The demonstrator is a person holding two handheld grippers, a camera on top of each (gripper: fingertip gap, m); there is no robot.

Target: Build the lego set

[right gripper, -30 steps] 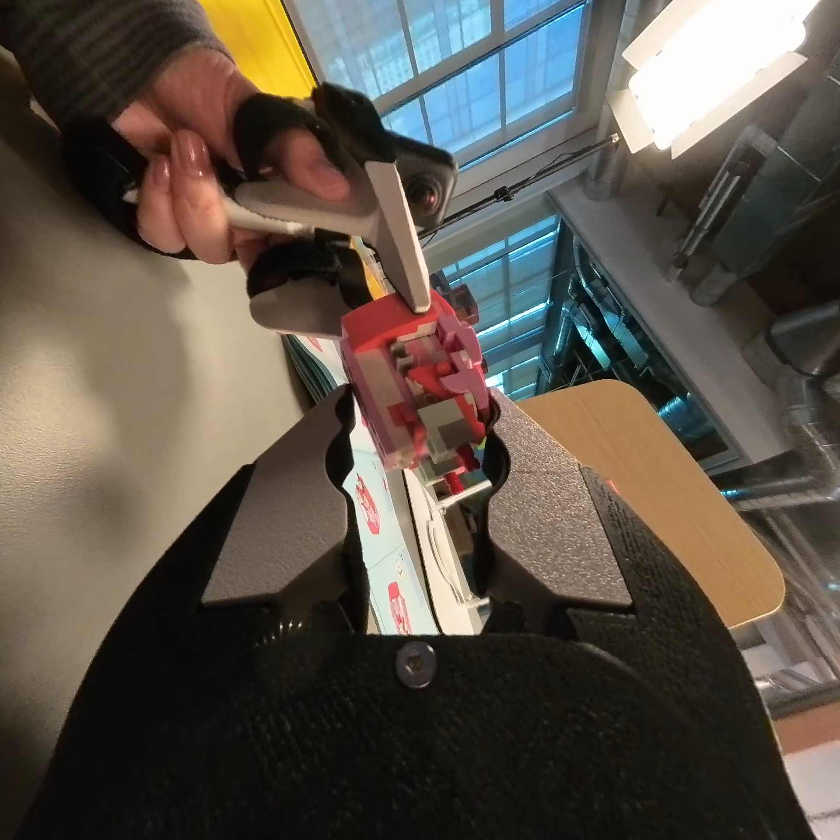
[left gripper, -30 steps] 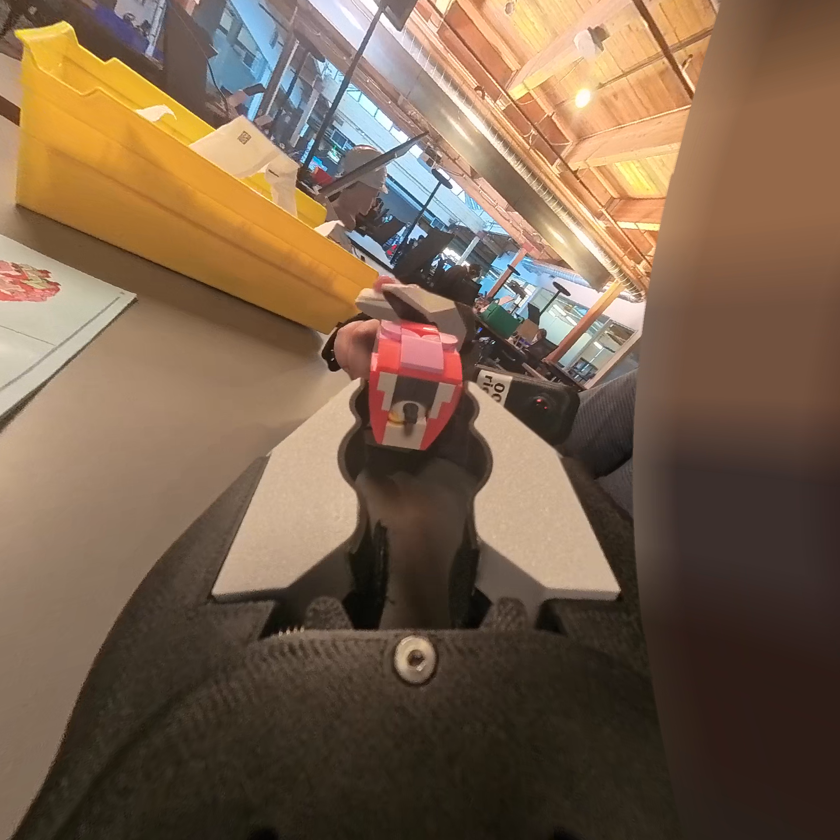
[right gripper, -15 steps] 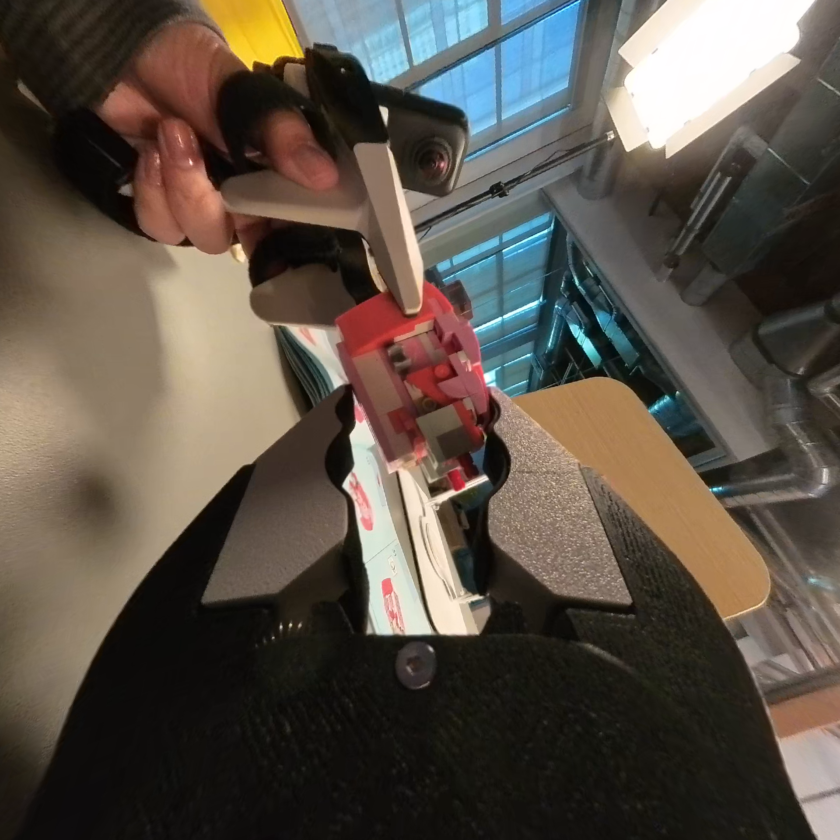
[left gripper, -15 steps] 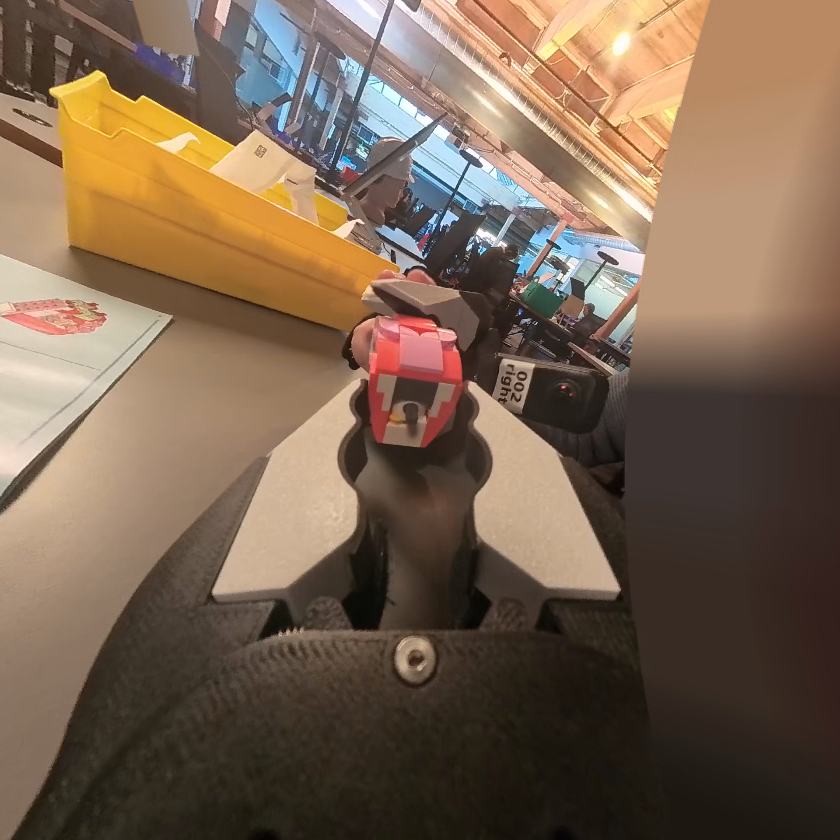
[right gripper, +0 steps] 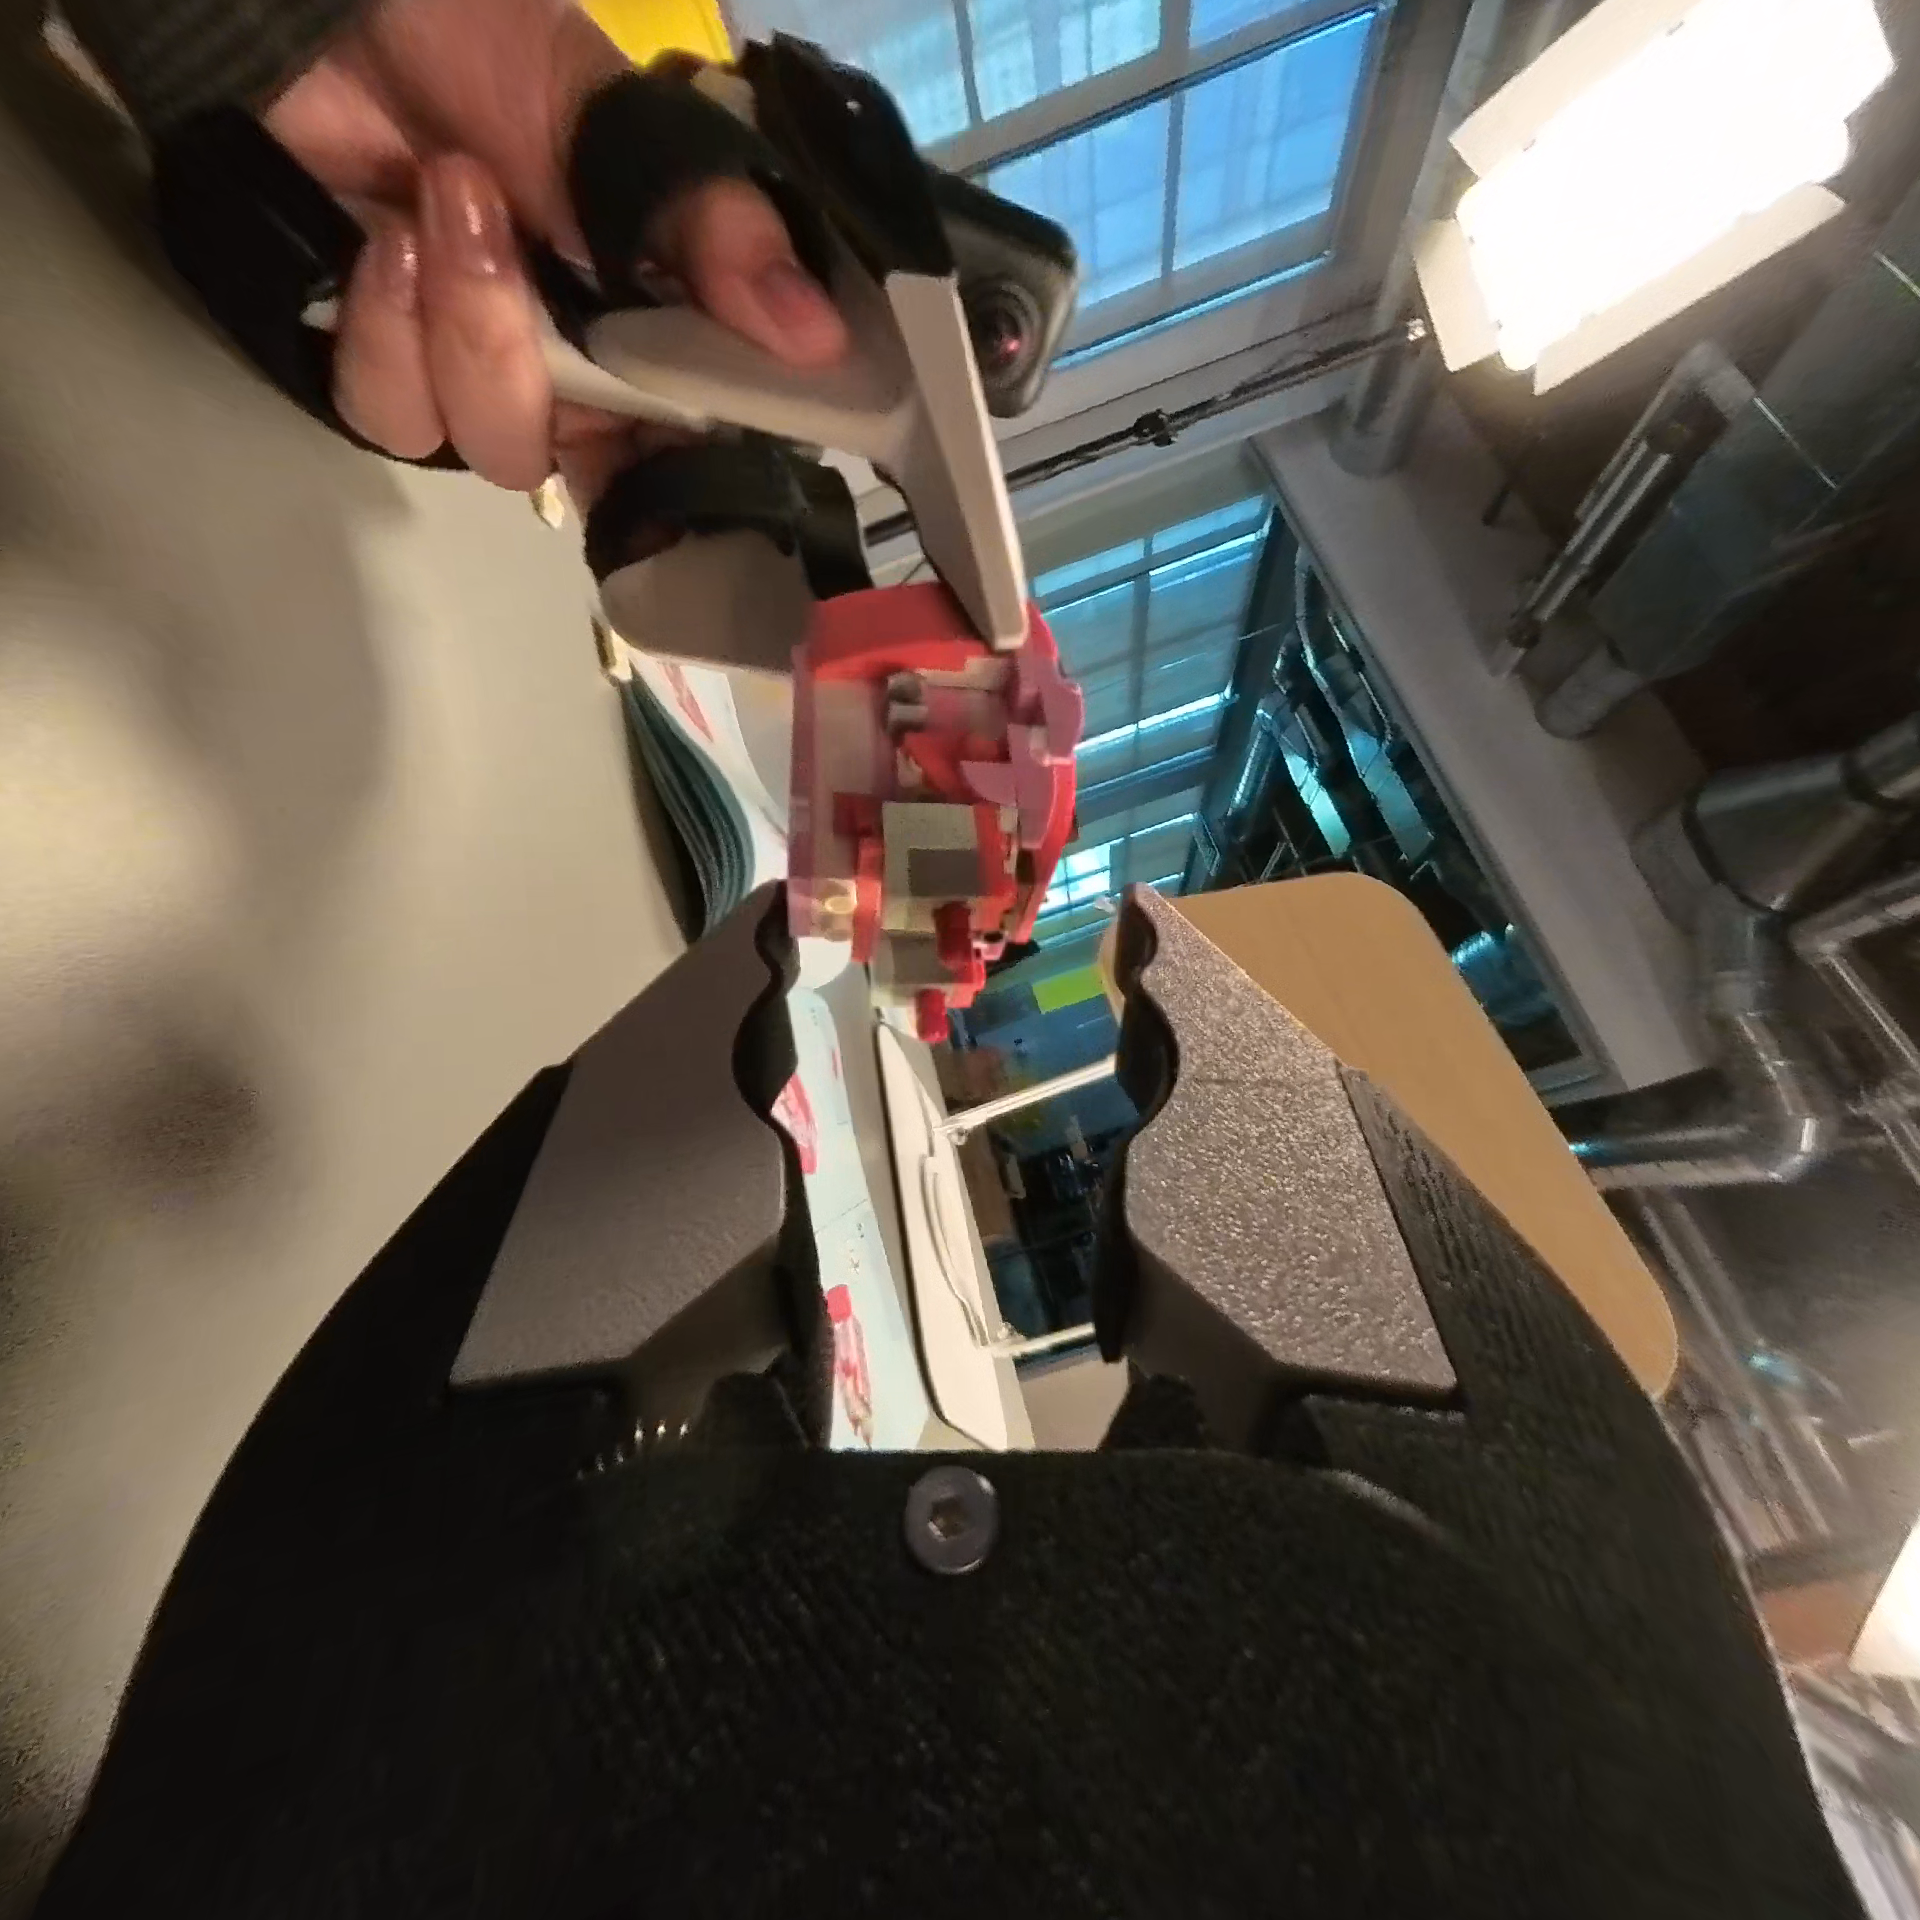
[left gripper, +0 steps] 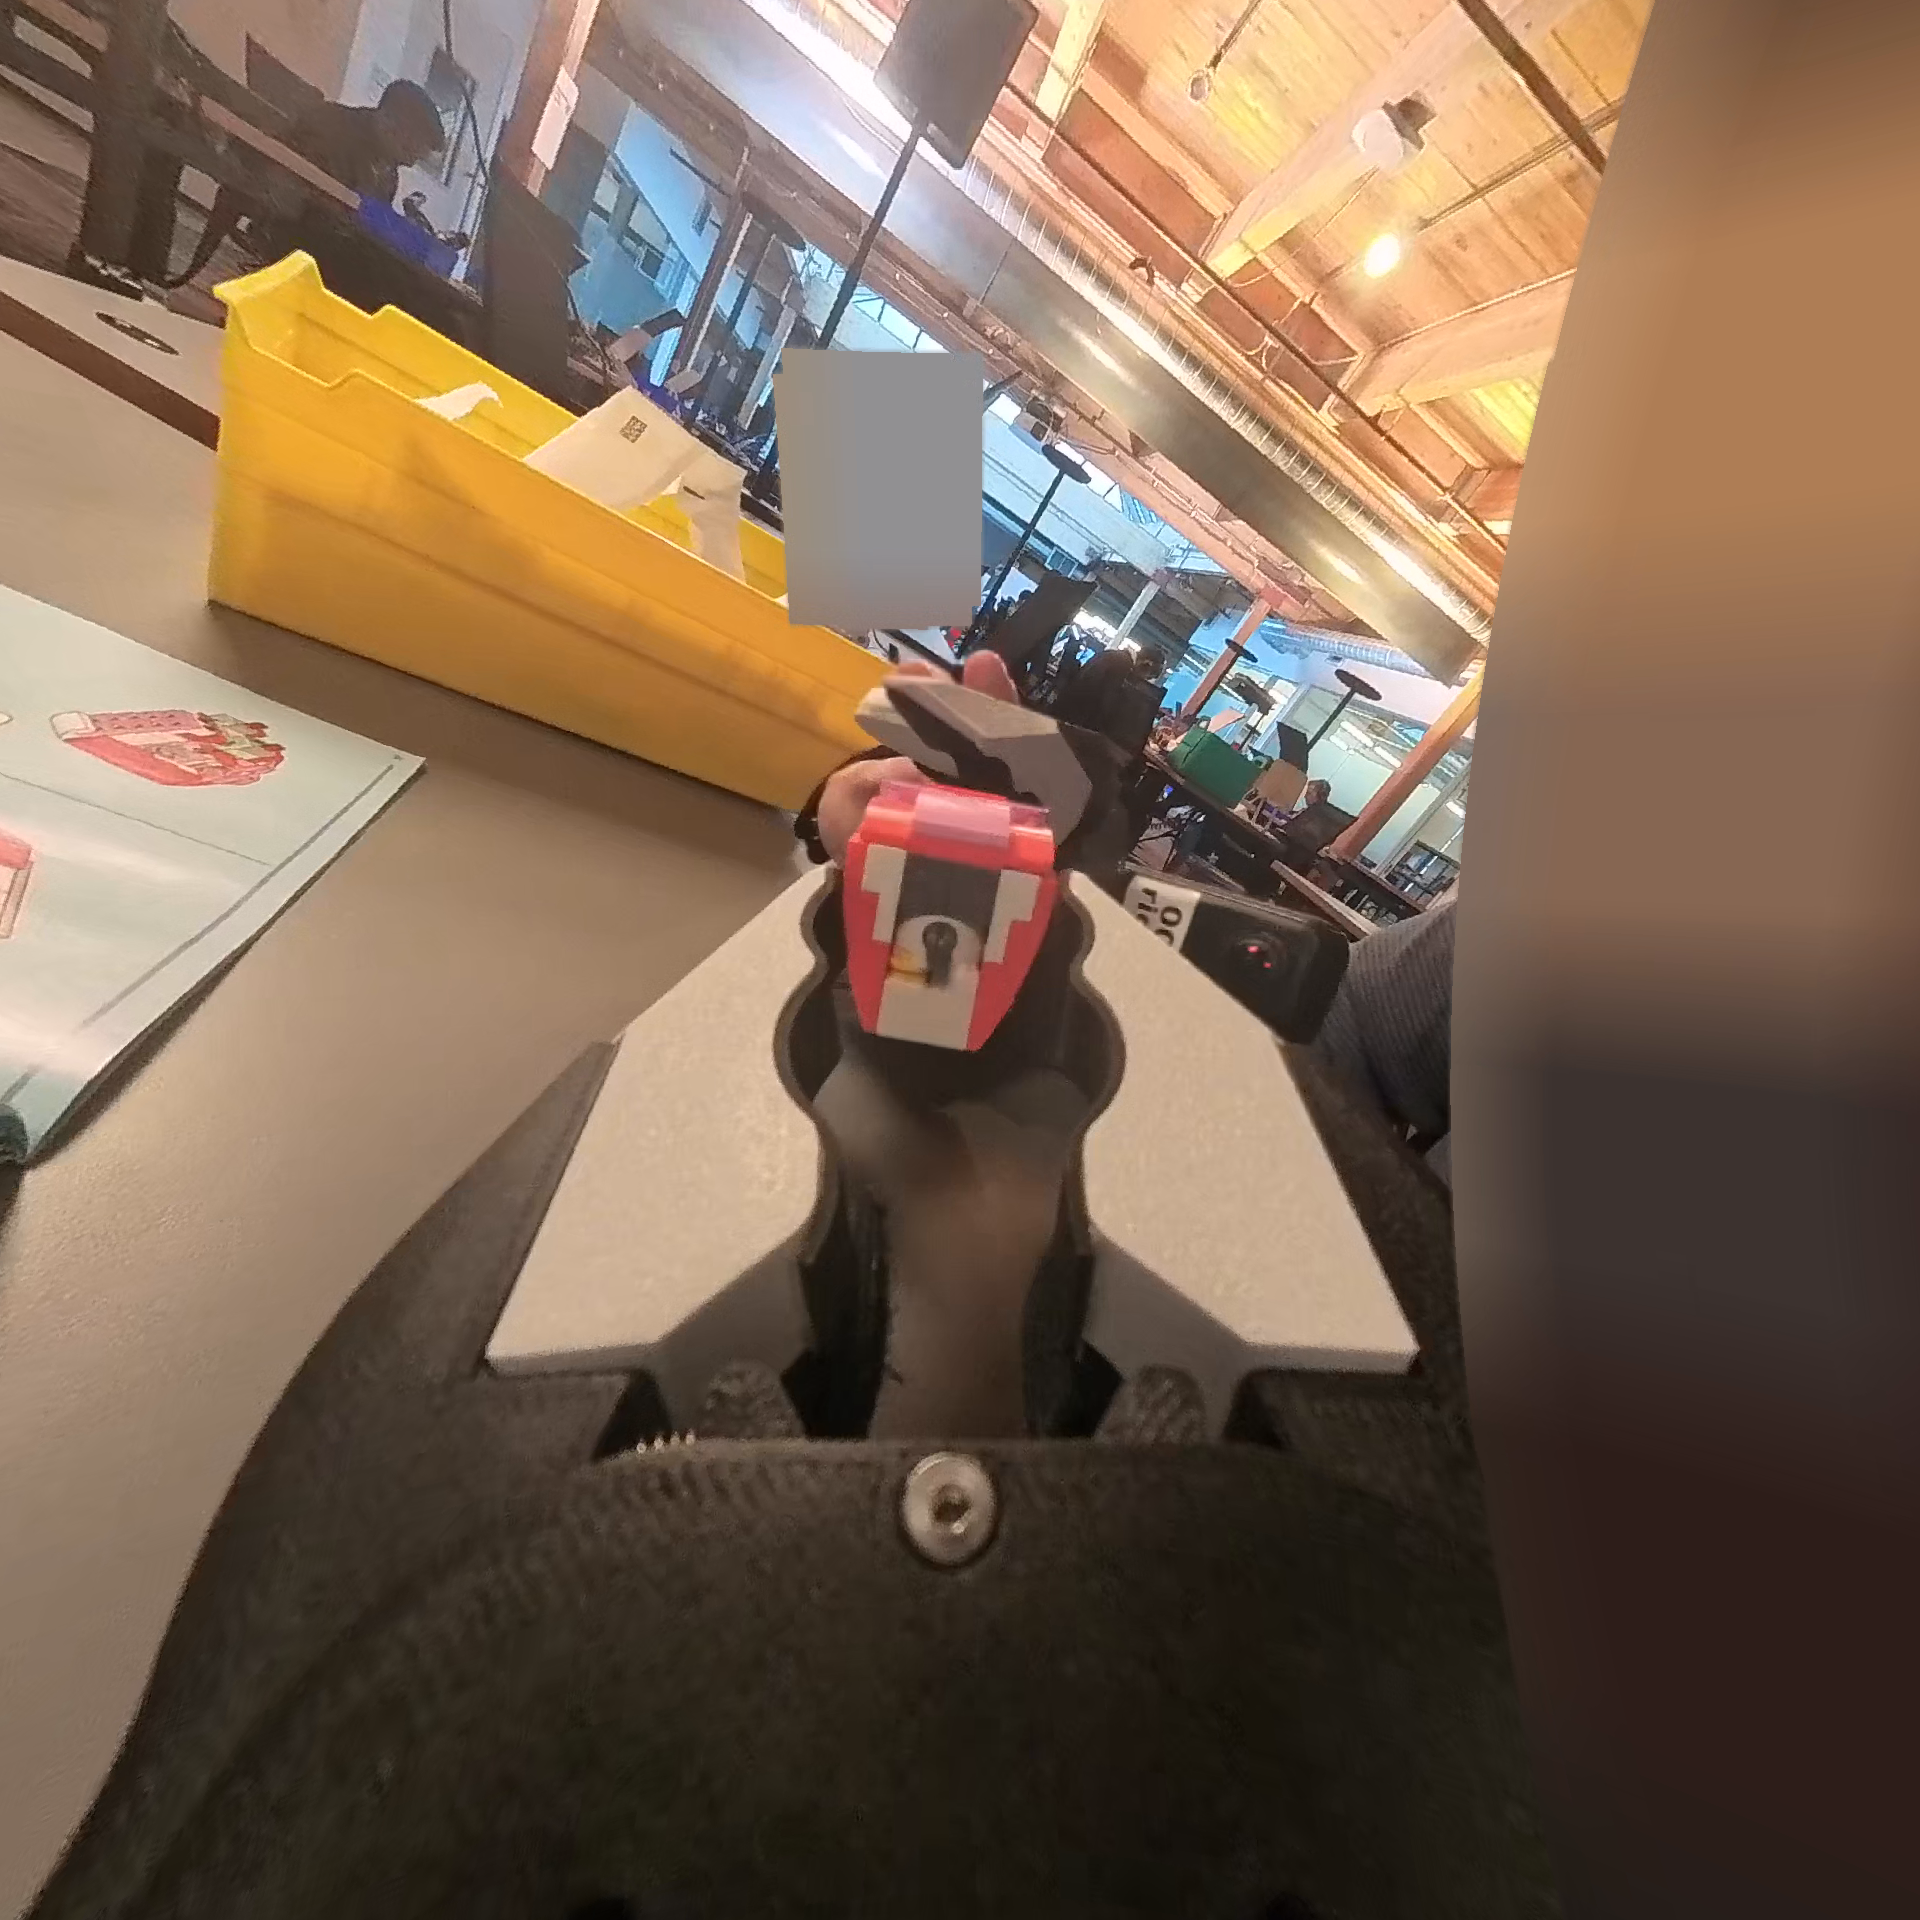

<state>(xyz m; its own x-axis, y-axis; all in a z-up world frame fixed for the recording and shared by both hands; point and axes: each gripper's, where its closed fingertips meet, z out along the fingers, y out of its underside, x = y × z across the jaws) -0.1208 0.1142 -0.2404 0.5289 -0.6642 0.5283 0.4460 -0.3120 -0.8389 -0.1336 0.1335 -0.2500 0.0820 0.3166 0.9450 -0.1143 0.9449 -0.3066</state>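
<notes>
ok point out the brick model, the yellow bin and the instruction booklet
brick model [left gripper: 951,935]: left wrist view, on its red and white front face.
yellow bin [left gripper: 468,561]: left wrist view, on its near side wall.
instruction booklet [left gripper: 156,831]: left wrist view, on the open pale page.

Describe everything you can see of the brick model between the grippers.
The brick model is a small plastic build, red and pink with white and grey parts and a dark keyhole-like piece on one face. It is held off the table, clamped in the left gripper. The right gripper is open around its far end.
</notes>
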